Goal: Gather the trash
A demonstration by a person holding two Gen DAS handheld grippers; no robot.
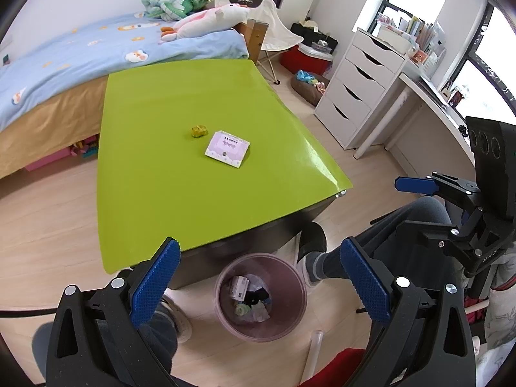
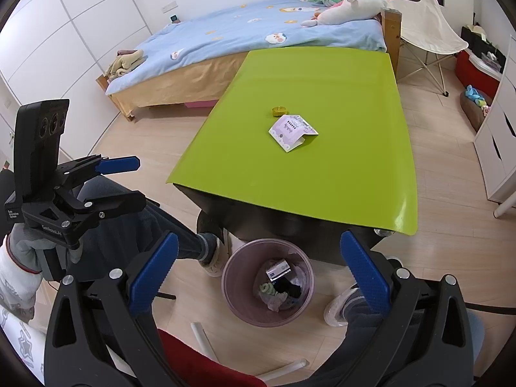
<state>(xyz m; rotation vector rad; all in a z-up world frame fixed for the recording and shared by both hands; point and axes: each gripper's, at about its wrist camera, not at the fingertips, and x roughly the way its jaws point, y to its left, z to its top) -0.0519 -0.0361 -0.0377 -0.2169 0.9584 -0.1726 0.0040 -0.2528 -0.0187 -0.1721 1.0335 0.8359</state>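
A pink trash bin (image 1: 261, 298) stands on the floor at the table's near edge, holding a small box and crumpled scraps; it also shows in the right wrist view (image 2: 267, 282). On the green table (image 1: 154, 167) lie a small yellow-green crumpled item (image 1: 198, 130) and a purple-and-white paper packet (image 1: 227, 149), also seen in the right wrist view as the yellow item (image 2: 279, 111) and packet (image 2: 292, 132). My left gripper (image 1: 259, 254) is open and empty above the bin. My right gripper (image 2: 259, 251) is open and empty above the bin.
A bed with a blue cover (image 1: 64, 61) and plush toys borders the table's far side. A white drawer unit (image 1: 358, 87) and desk stand right. A folding chair (image 2: 419, 22) stands behind the table. The person's legs and slippers (image 2: 211, 251) flank the bin.
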